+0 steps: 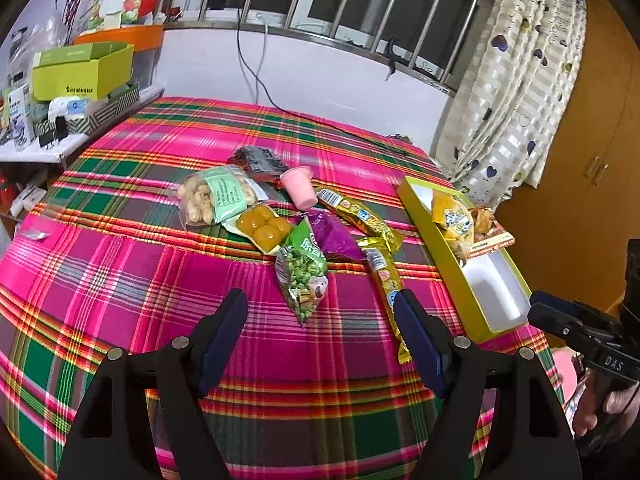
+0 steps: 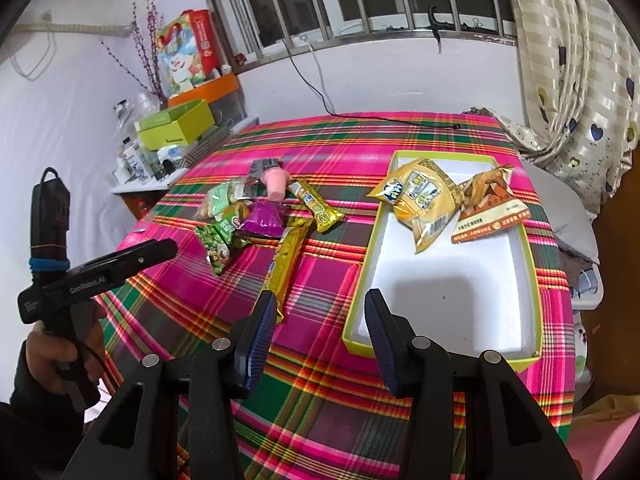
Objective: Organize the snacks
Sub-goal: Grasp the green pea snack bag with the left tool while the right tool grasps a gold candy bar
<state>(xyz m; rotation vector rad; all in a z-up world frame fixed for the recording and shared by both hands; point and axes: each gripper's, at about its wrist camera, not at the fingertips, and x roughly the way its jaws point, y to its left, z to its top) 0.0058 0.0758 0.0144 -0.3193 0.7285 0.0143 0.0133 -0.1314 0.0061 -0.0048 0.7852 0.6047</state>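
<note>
Loose snacks lie mid-table on the plaid cloth [image 1: 140,264]: a peanut bag [image 1: 216,196], a pack of yellow balls [image 1: 262,226], a pink jelly cup [image 1: 300,188], a purple packet [image 1: 332,236], a green pea packet [image 1: 302,276] and two gold bars [image 1: 384,276]. A yellow-green box [image 2: 360,280] on the right holds a yellow packet [image 2: 424,200] and an orange packet [image 2: 492,204]. My left gripper [image 1: 320,300] is open and empty, just short of the pea packet. My right gripper [image 2: 320,304] is open and empty, between a gold bar [image 2: 288,256] and the box's near corner.
A side shelf at the left carries a lime box [image 1: 80,72] and bottles. A black cable [image 1: 320,120] crosses the far cloth. A curtain [image 1: 512,100] and a wooden cupboard [image 1: 580,160] stand beyond the table's right edge.
</note>
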